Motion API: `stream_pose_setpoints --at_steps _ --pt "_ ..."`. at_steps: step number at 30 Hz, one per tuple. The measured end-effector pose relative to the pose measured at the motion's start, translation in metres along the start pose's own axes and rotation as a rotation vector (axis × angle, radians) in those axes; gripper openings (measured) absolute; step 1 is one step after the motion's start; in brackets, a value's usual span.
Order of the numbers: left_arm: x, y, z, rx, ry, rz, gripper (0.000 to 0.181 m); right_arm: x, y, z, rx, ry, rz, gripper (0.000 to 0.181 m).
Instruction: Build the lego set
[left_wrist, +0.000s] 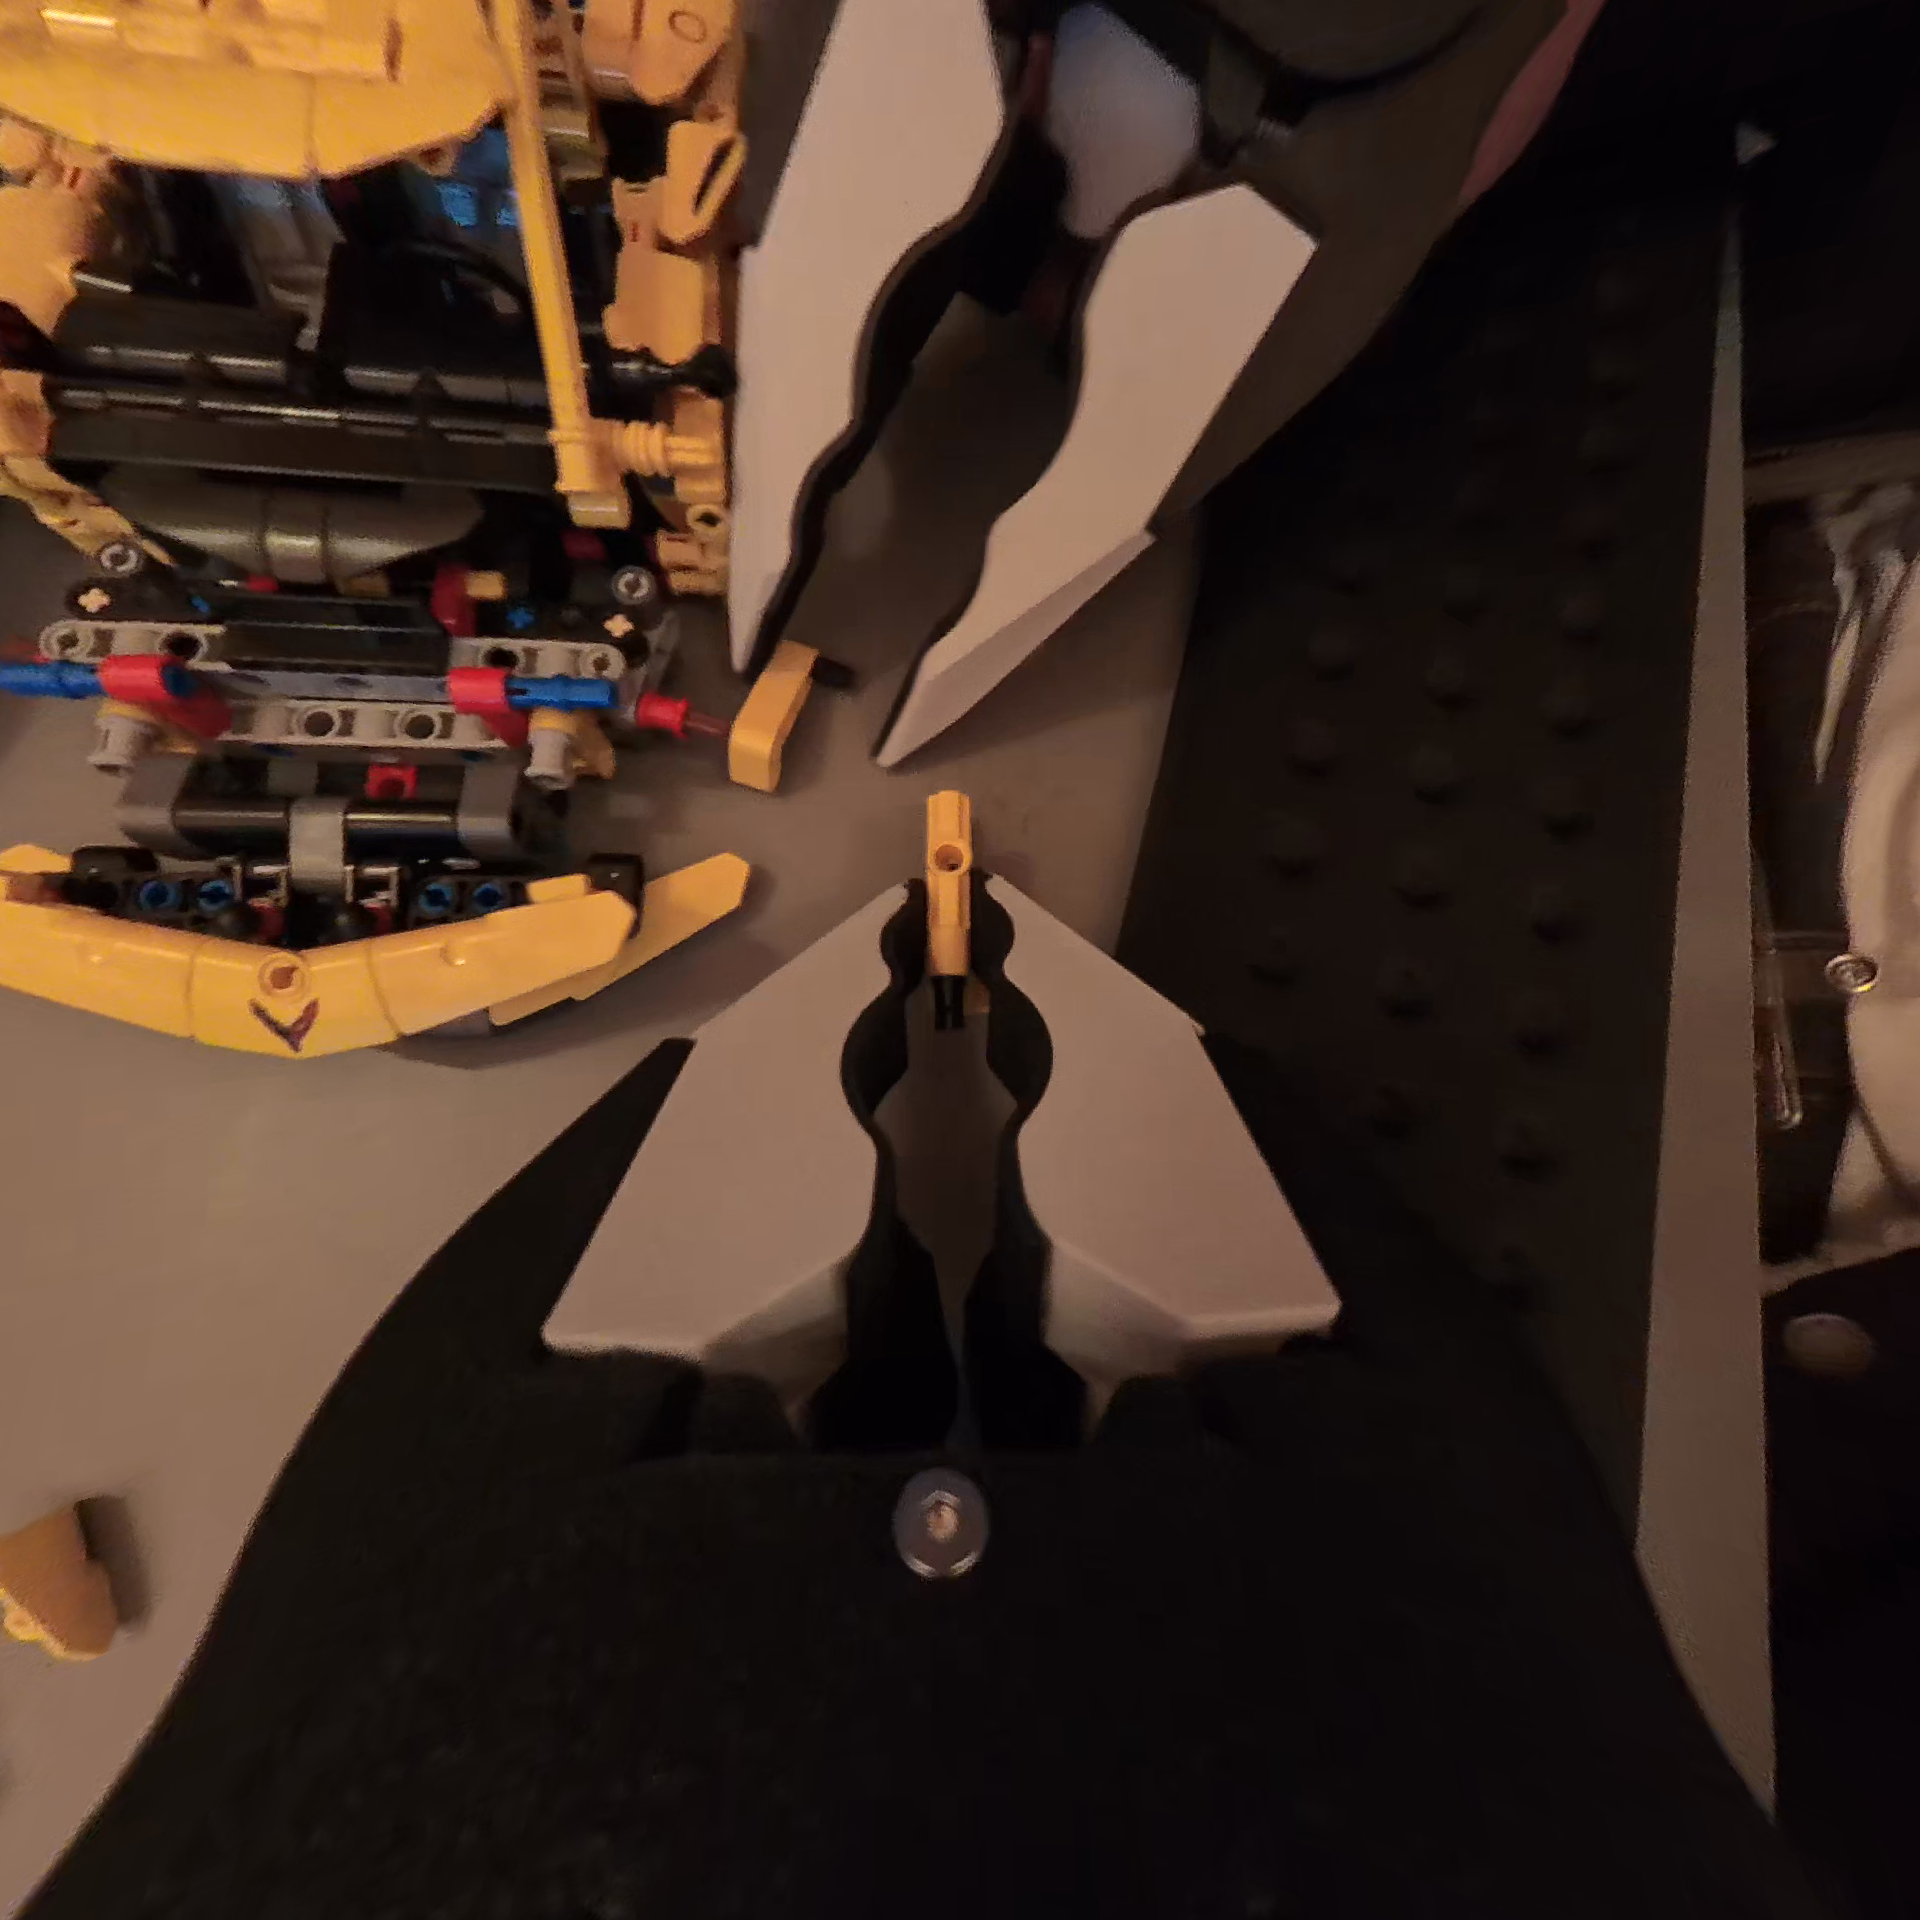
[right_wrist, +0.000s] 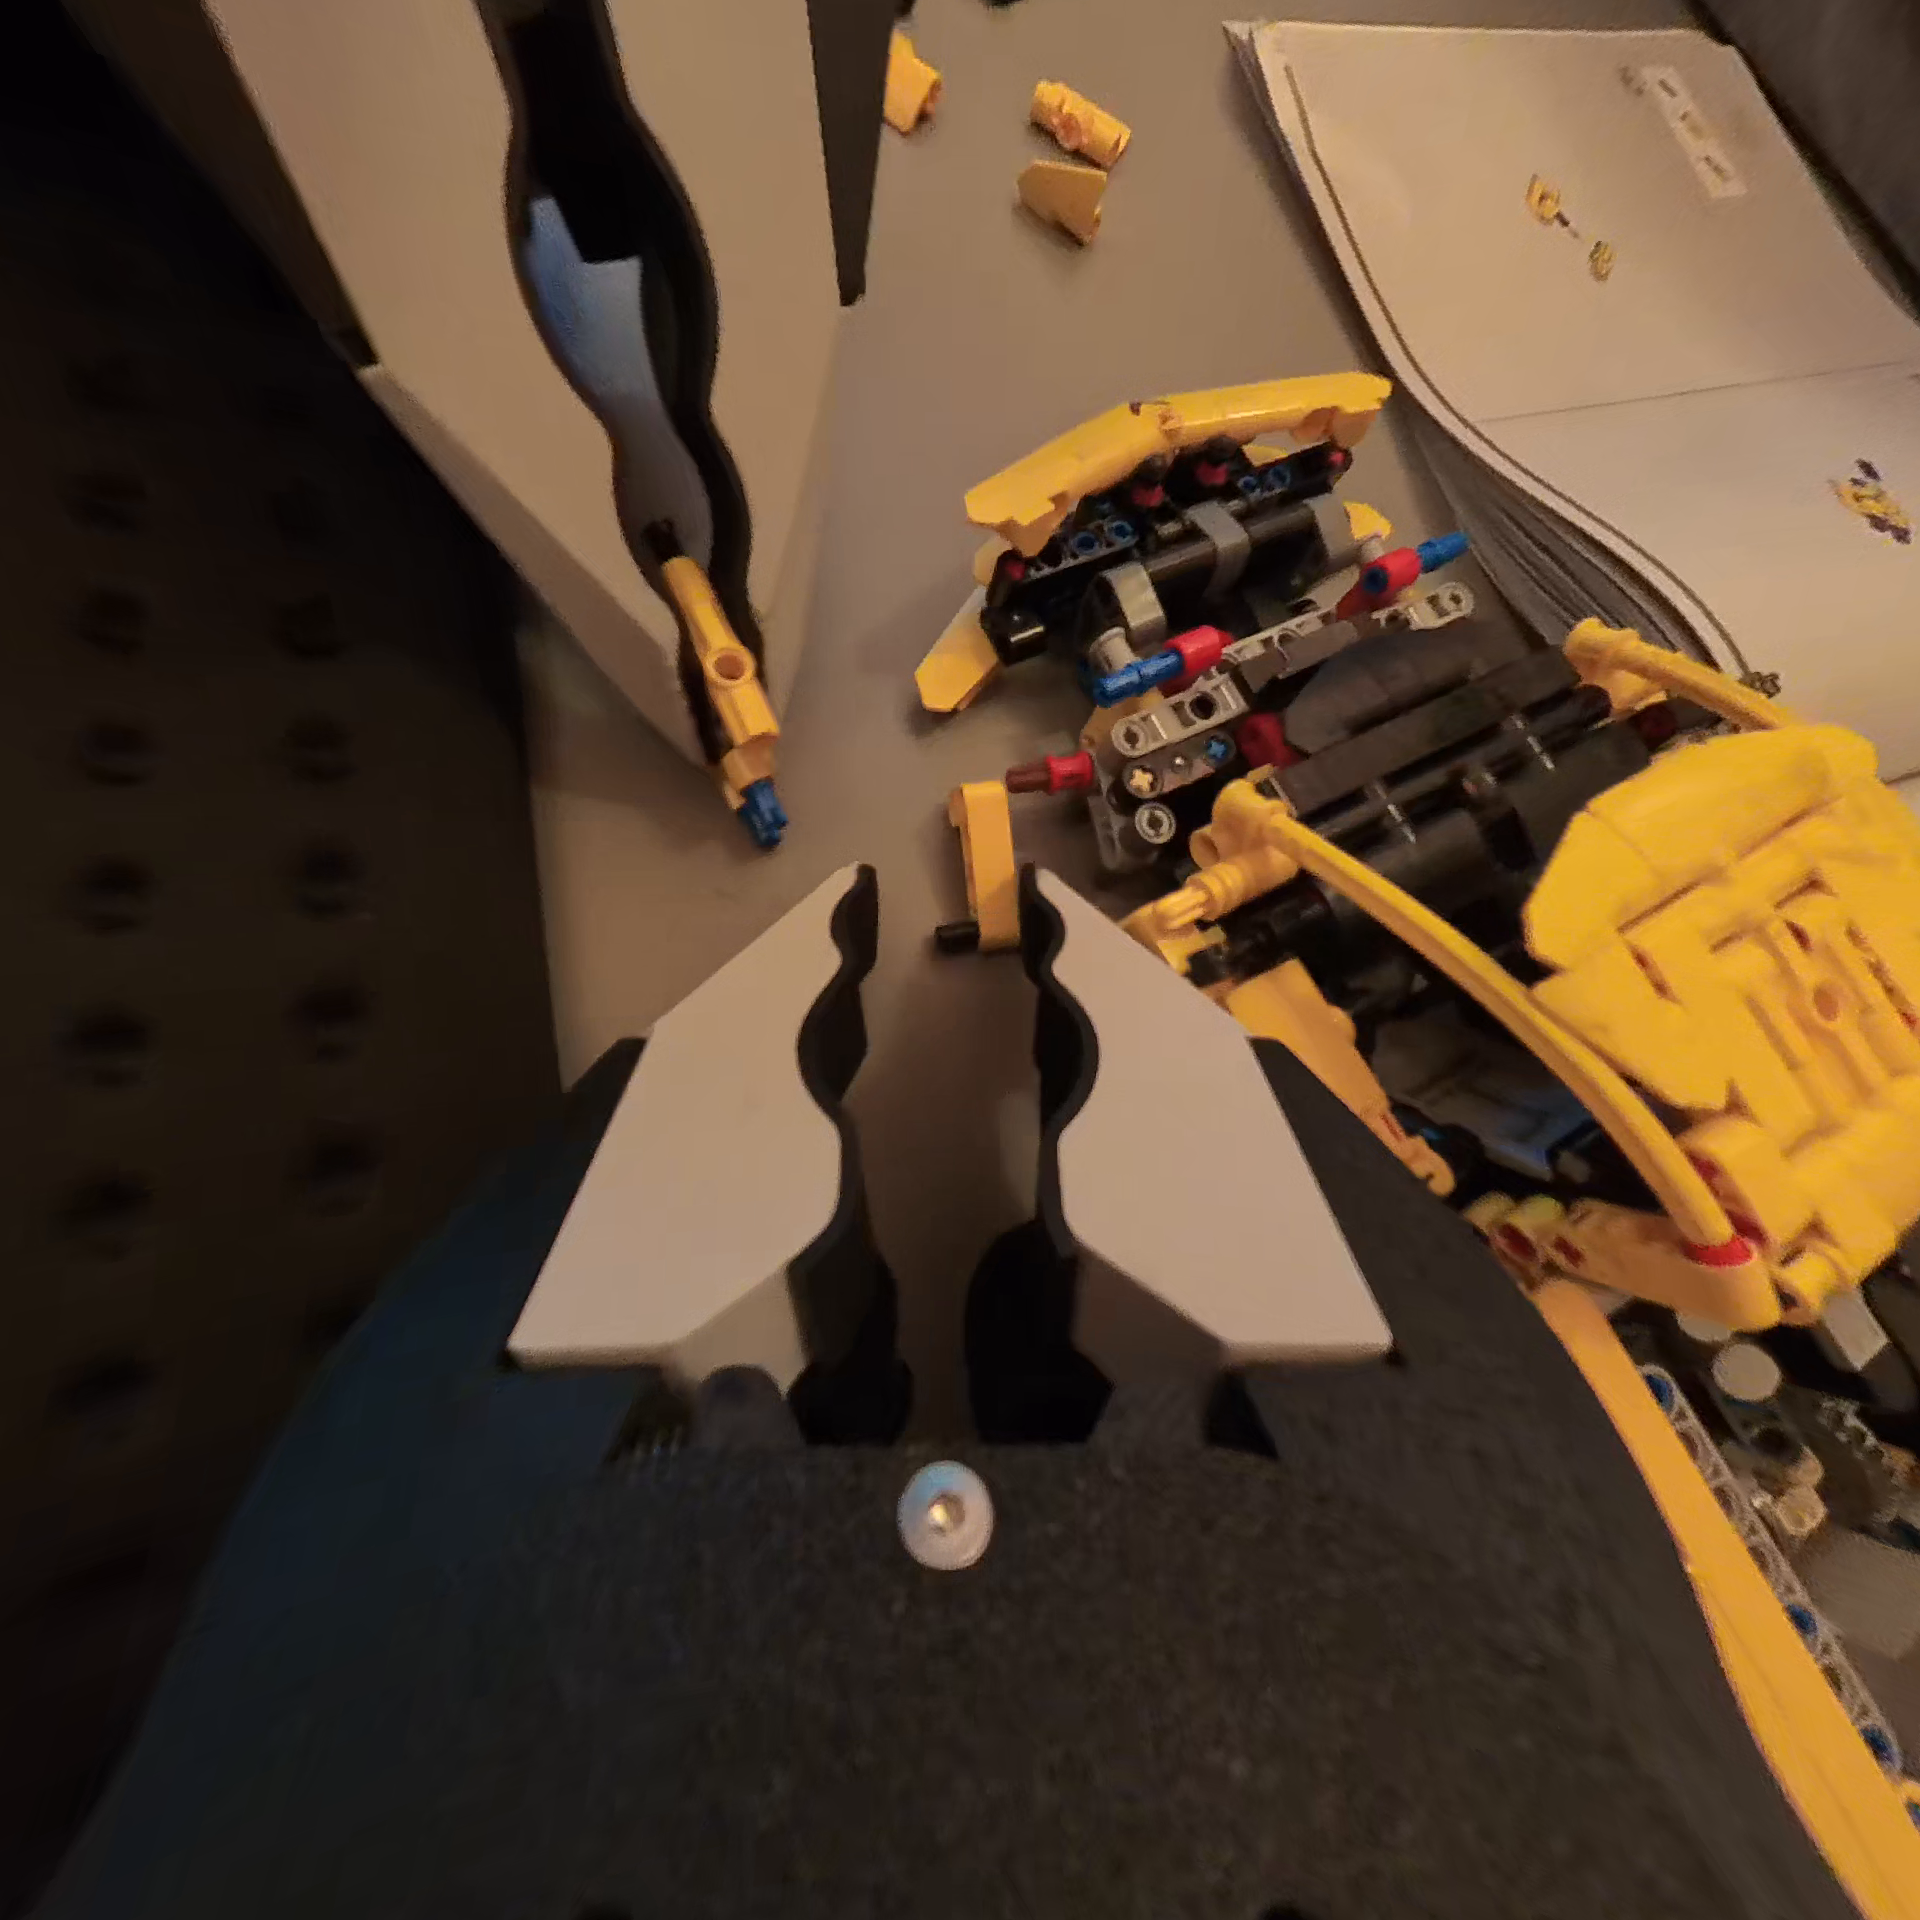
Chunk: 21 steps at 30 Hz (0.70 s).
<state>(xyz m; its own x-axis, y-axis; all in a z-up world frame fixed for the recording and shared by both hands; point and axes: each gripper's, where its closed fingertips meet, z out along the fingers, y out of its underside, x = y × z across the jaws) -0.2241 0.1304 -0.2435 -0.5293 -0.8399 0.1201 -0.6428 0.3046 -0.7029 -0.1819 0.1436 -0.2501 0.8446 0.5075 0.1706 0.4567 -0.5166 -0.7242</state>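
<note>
Between left tool (left_wrist: 948, 883) tips, yellow connector (left_wrist: 948, 894) (clamped)

A grey table (left_wrist: 260, 1247) fills the left half of the left wrist view and the middle of the right wrist view. A black studded mat (left_wrist: 1455, 727) runs down the right side of the left wrist view, and shows dimly along the left edge of the right wrist view (right_wrist: 208, 831). At the far right of the left wrist view, past the mat's edge, are pale and dark blurred shapes too unclear to tell.
</note>
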Motion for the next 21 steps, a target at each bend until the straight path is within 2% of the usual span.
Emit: stream_pose_setpoints --at_steps 3,5,8,9,11,14,17,21 --pt "0.005 0.005 0.001 -0.036 0.004 0.006 0.007 0.002 -0.003 0.004 0.002 0.011 0.005 0.023" --pt "0.002 0.005 0.001 -0.046 -0.017 -0.005 0.011 0.003 -0.003 0.005 -0.009 0.020 0.002 0.012" --pt "0.001 0.003 -0.007 -0.050 -0.041 -0.007 0.033 0.001 0.002 0.001 -0.049 0.009 0.034 0.007" --pt "0.003 -0.001 -0.012 -0.043 -0.045 0.002 0.035 -0.002 0.002 -0.002 -0.054 -0.019 0.058 0.007" --pt "0.002 -0.011 -0.022 -0.029 -0.124 0.077 0.036 -0.010 -0.007 -0.011 -0.015 -0.106 0.153 0.007" --pt "0.001 -0.033 -0.032 -0.036 -0.334 0.296 0.036 -0.026 -0.035 -0.032 0.073 -0.288 0.312 0.007" --pt "0.007 -0.054 -0.038 -0.040 -0.497 0.481 0.036 -0.037 -0.053 -0.050 0.105 -0.379 0.353 0.007" --pt "0.019 -0.065 -0.039 -0.018 -0.502 0.531 0.032 -0.041 -0.069 -0.076 0.153 -0.437 0.371 0.007"
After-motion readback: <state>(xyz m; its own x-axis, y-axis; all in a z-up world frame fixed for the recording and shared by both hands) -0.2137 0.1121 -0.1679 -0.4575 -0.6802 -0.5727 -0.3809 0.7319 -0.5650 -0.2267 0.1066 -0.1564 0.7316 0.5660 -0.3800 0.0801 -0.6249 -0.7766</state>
